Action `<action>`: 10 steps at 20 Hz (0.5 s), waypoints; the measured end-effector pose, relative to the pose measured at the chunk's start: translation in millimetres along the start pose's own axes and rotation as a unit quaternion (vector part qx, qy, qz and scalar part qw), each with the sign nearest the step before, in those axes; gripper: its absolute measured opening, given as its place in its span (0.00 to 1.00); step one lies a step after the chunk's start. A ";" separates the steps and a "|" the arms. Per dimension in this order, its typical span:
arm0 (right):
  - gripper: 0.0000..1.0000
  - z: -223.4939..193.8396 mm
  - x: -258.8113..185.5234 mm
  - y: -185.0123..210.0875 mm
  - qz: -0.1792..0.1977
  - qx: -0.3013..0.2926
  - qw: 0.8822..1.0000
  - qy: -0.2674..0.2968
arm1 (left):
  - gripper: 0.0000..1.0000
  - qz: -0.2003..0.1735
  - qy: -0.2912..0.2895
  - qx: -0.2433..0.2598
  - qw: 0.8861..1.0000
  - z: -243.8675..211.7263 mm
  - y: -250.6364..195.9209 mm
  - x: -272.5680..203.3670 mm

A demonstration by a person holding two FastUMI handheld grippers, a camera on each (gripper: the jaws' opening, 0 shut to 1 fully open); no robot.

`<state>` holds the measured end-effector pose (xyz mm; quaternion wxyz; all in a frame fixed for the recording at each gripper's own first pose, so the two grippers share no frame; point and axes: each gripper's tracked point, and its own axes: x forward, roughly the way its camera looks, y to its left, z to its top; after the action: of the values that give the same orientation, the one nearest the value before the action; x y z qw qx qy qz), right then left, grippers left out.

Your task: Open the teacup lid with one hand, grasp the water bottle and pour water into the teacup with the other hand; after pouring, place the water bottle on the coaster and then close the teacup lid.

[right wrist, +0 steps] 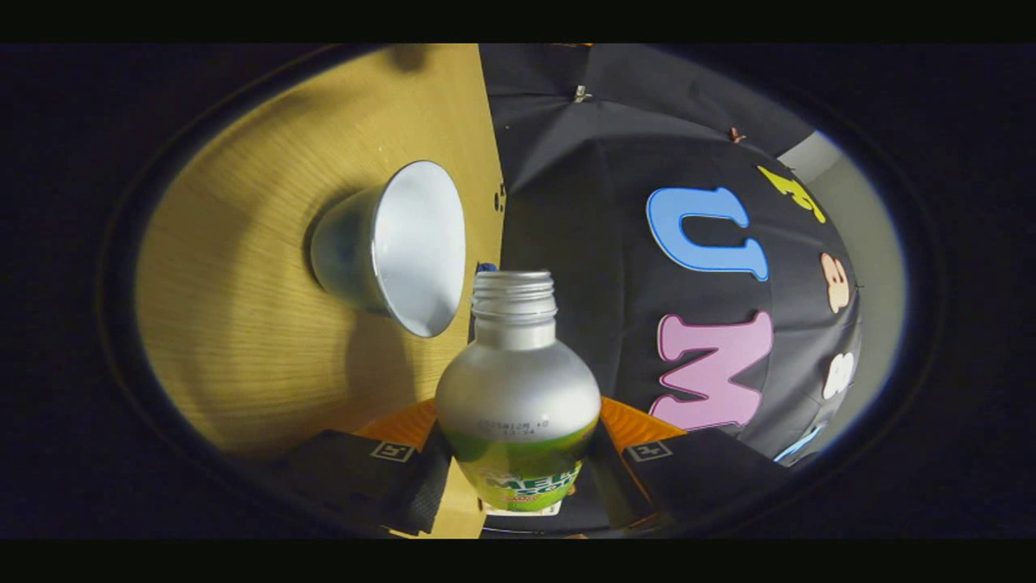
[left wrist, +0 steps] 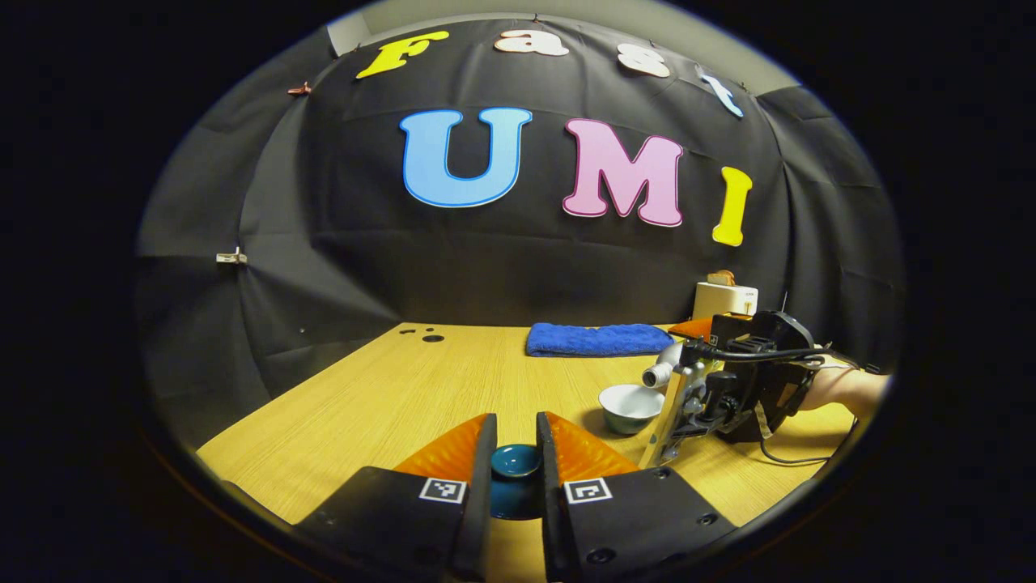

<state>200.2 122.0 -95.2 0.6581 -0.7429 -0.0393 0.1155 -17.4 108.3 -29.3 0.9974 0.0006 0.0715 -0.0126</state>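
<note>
At 6 o'clock of the left gripper view: left gripper (left wrist: 515, 453) pinching the dark blue teacup lid (left wrist: 515, 461), both fingers pressing its sides, holding it just above the wooden table (left wrist: 388, 397).

At 3 o'clock of that view: right gripper (left wrist: 676, 405) tilting over the open teacup (left wrist: 630, 407), a hand (left wrist: 842, 389) gripping it from behind; bottle mouth (left wrist: 652, 376) showing just above the cup's rim at its 2 o'clock. Behind, at 1 o'clock: folded blue towel (left wrist: 597, 338) lying flat; a pale box (left wrist: 724, 298) standing near its right end.

At 6 o'clock of the right gripper view: right gripper's own fingers (right wrist: 623, 453) clamping the water bottle (right wrist: 518, 405) at its labelled body, neck uncapped and pointing toward 12 o'clock. At 10 o'clock of the bottle: teacup (right wrist: 396, 247) sitting on the table (right wrist: 235, 324), white inside facing the camera, rim just beside the bottle's threaded mouth. Water stream: cannot tell.
</note>
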 end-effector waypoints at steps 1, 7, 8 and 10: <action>0.78 -1.1 2.1 -0.9 -0.001 -0.004 1.000 0.000 | 0.30 0.001 0.000 0.000 1.000 0.9 2.0 -1.5; 0.78 -1.7 4.3 -0.4 -0.007 -0.042 0.999 0.001 | 0.33 0.001 -0.001 -0.001 1.000 0.2 3.2 -7.3; 0.78 -1.2 3.3 1.0 -0.007 -0.044 0.999 0.000 | 0.30 0.001 0.000 -0.001 1.000 -0.8 3.3 -7.5; 0.78 -1.1 4.0 0.5 -0.007 -0.046 0.999 -0.002 | 0.29 0.001 0.000 -0.001 1.000 -1.6 3.7 -10.5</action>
<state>204.4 121.7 -96.1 0.6237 -0.7721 -0.0505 0.1106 -27.9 112.2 -29.3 0.9974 -0.0003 0.0714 -0.0117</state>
